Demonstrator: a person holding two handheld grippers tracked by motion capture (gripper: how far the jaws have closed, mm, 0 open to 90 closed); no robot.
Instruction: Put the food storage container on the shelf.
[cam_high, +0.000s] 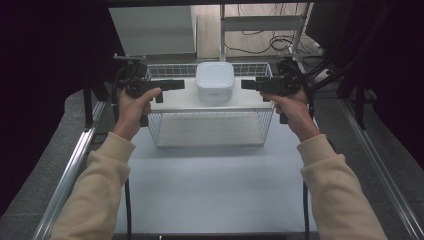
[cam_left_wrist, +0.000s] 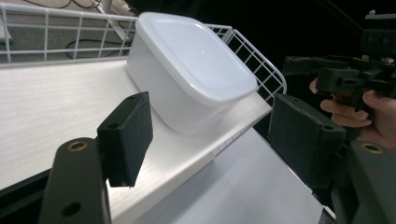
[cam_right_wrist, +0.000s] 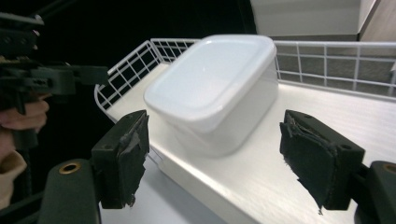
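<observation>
A white lidded tub (cam_high: 215, 81) sits upper centre on a white shelf (cam_high: 180, 101) inside a wire basket (cam_high: 210, 131). The left gripper (cam_high: 178, 84) and right gripper (cam_high: 246, 84) flank it, jaws spread wide, gripping nothing.

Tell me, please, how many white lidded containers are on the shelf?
1: the white container sits mid-shelf on the white board atop the wire basket, between both open grippers.

The person wears cream long sleeves (cam_high: 102, 185). Each black hand-held gripper (cam_high: 172, 85) carries thick foam pads (cam_right_wrist: 123, 154), brass-ringed screw holes behind them, and a dark cable trailing below.
</observation>
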